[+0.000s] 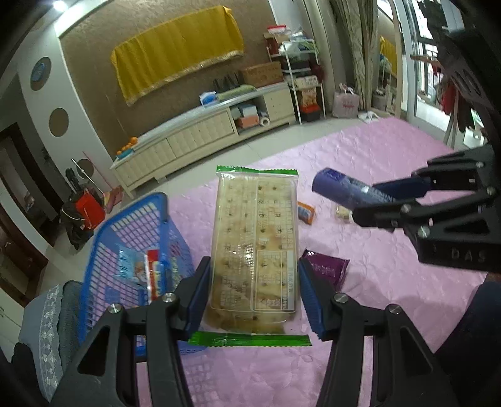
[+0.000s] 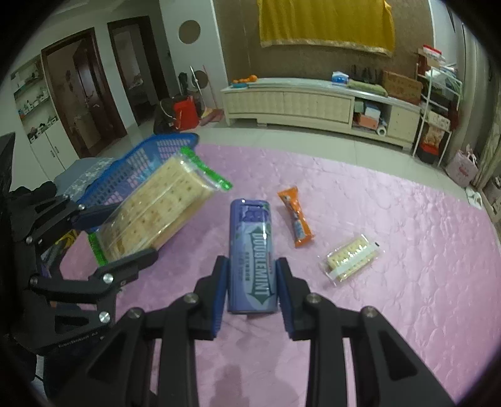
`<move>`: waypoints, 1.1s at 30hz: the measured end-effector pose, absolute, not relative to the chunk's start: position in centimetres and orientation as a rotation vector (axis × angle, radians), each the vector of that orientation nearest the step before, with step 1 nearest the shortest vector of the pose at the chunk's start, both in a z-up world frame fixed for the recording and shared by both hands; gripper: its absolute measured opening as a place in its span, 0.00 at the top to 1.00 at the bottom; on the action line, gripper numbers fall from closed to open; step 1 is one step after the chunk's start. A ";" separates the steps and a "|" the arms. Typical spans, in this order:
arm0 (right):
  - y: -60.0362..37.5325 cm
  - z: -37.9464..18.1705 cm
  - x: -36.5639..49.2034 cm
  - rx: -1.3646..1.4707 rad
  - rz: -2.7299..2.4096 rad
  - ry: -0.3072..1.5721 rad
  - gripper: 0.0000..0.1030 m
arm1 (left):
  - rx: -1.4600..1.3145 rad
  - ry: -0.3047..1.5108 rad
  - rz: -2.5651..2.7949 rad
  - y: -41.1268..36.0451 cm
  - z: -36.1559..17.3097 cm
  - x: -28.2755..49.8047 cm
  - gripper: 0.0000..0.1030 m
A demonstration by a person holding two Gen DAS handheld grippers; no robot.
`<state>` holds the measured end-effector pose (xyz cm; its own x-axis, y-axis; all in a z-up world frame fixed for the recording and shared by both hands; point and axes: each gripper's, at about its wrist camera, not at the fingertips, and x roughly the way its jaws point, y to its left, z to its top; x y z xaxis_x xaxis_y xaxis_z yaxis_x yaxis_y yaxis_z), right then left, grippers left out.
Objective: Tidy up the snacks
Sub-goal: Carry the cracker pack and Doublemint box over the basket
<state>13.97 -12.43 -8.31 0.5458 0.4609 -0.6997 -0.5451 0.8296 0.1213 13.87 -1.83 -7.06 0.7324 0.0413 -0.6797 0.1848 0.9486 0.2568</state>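
Left gripper (image 1: 253, 291) jaws clamp the cracker pack (image 1: 254, 247) beside the blue basket (image 1: 131, 231); right gripper (image 2: 252, 294) jaws grip the gum bottle (image 2: 252, 256) farther off.

Dim indoor light with a bluish cast, a ceiling lamp (image 1: 58, 5) glaring, and fisheye-bent, dark-vignetted edges.

The blue-violet gum canister (image 2: 253, 260) carries the brand name "DOUBLEMINT" in large white letters on a green double-headed arrow running along its length; the smaller line of print beside it is too fine to read. On the black body of the right gripper (image 1: 372, 200), as the left wrist view shows it, the embossed letters "DAS" can be made out. Print on the cracker pack (image 1: 255, 247) label is illegible.
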 end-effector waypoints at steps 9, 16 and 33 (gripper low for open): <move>-10.1 -5.7 11.6 -0.147 0.613 0.740 0.66 | 0.278 0.673 -0.052 1.2 -3.6 11.5 0.50; -7.7 -4.0 10.2 -0.178 0.638 0.703 0.66 | 0.214 0.627 -0.038 4.0 -1.3 9.2 0.50; -0.7 -2.5 9.9 -0.220 0.732 0.669 0.66 | 0.087 0.642 0.031 11.3 -0.1 7.1 0.50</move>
<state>9.86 -0.72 -2.53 0.5490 0.5452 -0.6336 -0.6800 0.7321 0.0408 7.07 11.35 -0.08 0.8006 0.0556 -0.5966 -0.0013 0.9959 0.0909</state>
